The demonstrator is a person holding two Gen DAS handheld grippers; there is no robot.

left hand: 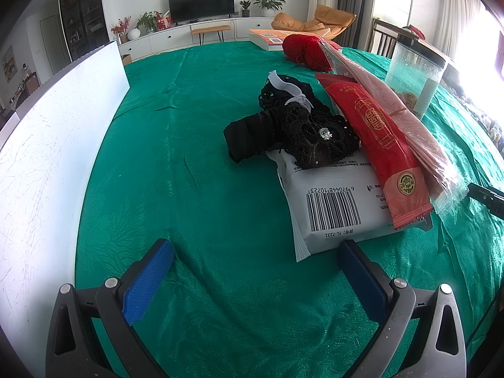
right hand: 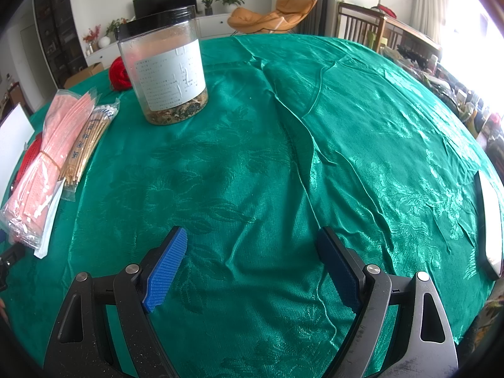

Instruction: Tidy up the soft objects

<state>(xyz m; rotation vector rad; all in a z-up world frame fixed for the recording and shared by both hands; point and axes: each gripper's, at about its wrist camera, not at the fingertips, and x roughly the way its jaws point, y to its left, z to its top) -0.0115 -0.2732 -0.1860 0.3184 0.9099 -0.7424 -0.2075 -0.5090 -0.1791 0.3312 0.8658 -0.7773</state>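
— Hovering above the green bench [left hand: 195, 100], both hands. Left gripper [left hand: 255, 271] spread wide, nothing between the jaws. Right gripper [right hand: 249, 267] the same, wide and empty, only cloth below.

— Which step, then?

— Looks like the very start: nothing picked yet. Soft things piled at about two o'clock in the left view: black lace bundle [left hand: 302, 135] resting on the white packet [left hand: 334, 204], red packet [left hand: 384, 145] leaning across, red yarn [left hand: 304, 48] farther at one o'clock.

— And from the right?

— Pink bag [right hand: 37, 170] and sticks packet [right hand: 88, 141] at nine o'clock, jar [right hand: 163, 66] at eleven.

— Next move?

— Probably reaching the left jaws forward to the lace bundle, closing gently, lifting without dragging the packets.
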